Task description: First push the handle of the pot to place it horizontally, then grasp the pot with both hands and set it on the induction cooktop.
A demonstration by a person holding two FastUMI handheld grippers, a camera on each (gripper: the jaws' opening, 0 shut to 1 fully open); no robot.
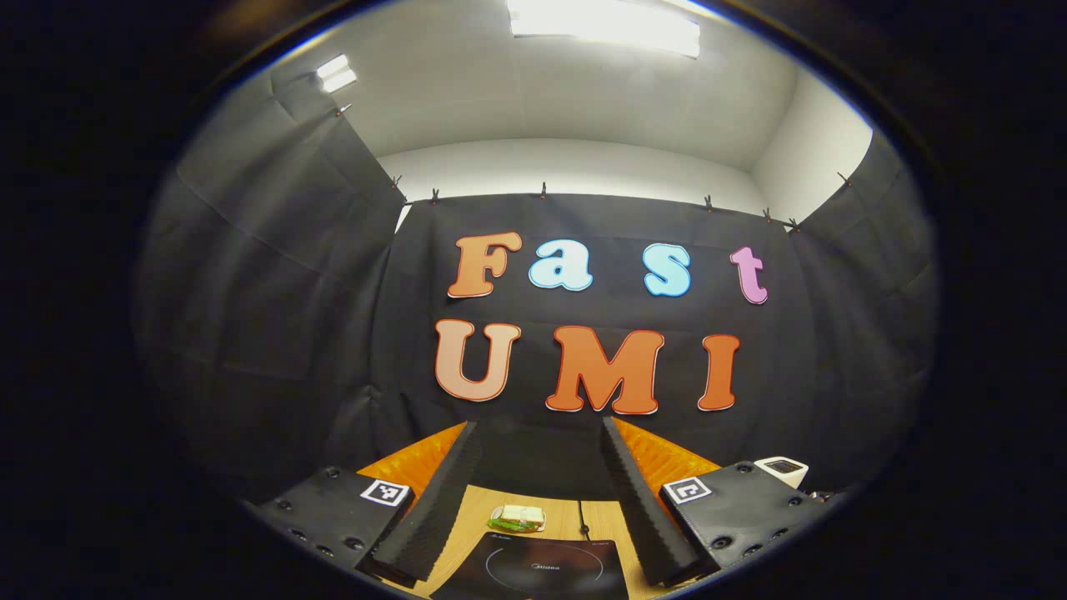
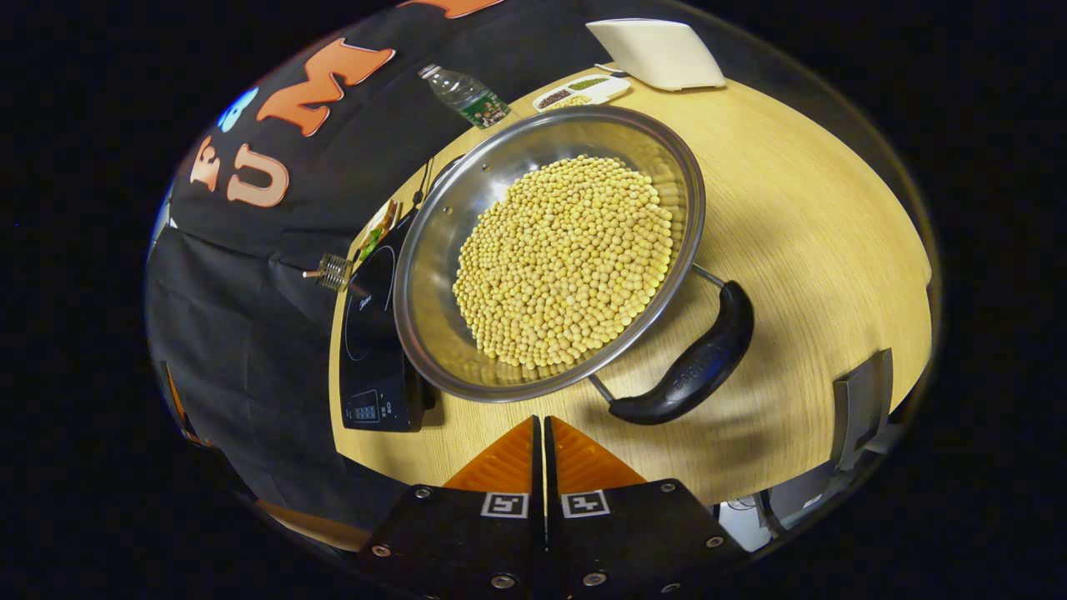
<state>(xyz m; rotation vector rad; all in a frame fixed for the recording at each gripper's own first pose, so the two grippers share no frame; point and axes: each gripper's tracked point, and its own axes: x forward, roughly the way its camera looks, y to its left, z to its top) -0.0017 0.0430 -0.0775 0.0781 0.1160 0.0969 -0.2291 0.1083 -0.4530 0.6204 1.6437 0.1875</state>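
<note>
In the right gripper view a steel pot [image 2: 433, 250] full of yellow beans [image 2: 567, 258] rests on the wooden table [image 2: 817, 233]. Its black loop handle [image 2: 692, 367] lies flat on the near right side. The pot's far rim overlaps the black induction cooktop [image 2: 371, 342]. My right gripper [image 2: 543, 423] is shut with nothing in it, its tips just short of the pot's near rim and left of the handle. In the left gripper view my left gripper [image 1: 540, 425] stands open and raised, aimed at the booth wall, with the cooktop [image 1: 533, 567] low between its fingers.
A water bottle [image 2: 467, 96], a small compartment tray [image 2: 579, 90] and a white flat object [image 2: 658, 50] sit at the table's far side. A metal coil-shaped part [image 2: 333, 271] shows beyond the cooktop. A small packet [image 1: 517, 518] lies behind the cooktop; a white device [image 1: 783, 469] is at the right.
</note>
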